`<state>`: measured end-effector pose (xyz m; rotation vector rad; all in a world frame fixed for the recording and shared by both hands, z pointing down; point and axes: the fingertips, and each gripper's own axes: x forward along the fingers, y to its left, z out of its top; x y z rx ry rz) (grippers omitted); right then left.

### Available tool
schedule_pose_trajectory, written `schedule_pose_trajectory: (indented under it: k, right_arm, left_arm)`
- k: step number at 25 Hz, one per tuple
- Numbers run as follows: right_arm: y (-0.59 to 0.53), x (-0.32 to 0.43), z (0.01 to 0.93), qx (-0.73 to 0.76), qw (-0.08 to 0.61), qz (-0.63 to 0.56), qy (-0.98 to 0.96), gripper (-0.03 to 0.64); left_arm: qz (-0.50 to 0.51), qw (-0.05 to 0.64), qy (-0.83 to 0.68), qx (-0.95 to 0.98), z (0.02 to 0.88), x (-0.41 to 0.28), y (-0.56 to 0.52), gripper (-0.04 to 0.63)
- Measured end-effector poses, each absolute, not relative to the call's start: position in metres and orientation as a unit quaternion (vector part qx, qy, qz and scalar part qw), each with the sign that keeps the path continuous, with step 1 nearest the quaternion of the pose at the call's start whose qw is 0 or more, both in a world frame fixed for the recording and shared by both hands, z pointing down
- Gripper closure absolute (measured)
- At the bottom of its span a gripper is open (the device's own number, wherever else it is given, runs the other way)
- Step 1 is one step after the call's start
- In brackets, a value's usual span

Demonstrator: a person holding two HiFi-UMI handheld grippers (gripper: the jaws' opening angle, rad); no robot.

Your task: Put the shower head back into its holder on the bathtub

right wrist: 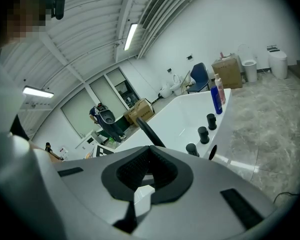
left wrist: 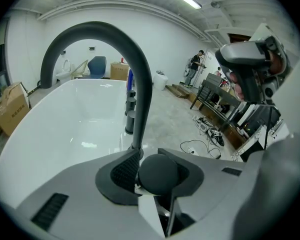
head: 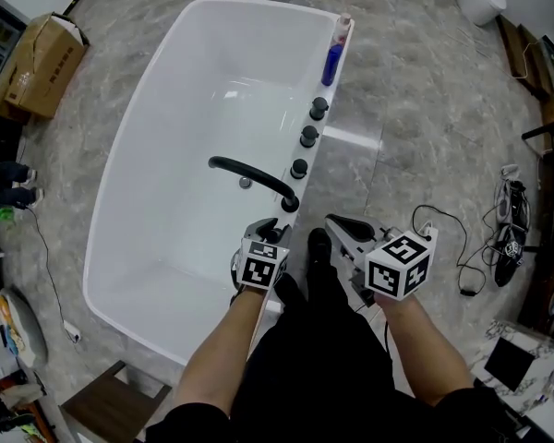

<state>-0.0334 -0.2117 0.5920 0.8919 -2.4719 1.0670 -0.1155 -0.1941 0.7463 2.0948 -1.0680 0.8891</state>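
The shower head shows only in the left gripper view, as a round black end [left wrist: 158, 174] between the jaws of my left gripper [left wrist: 152, 166], which is shut on it. In the head view my left gripper [head: 266, 232] sits over the near right rim of the white bathtub [head: 120, 155], just in front of the black arched spout [head: 249, 173], and covers the shower head and its holder. My right gripper [head: 337, 224] hovers beside it over the floor. Its jaws [right wrist: 150, 156] are together and hold nothing.
Three black knobs [head: 308, 137] and a blue bottle [head: 332, 63] stand along the tub's right rim. A cardboard box [head: 37, 63] lies on the floor at far left. Cables [head: 499, 238] trail on the floor at right.
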Motion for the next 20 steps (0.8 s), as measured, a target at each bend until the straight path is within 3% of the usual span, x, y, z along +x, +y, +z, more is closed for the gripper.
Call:
schedule_pose_trajectory:
  k: [20]
  right_arm:
    - [-0.210, -0.025, 0.593, 0.310, 0.150, 0.378, -0.859, 0.603]
  left_arm:
    - [0.343, 0.293, -0.426, 0.784, 0.743, -0.125, -0.194, 0.474]
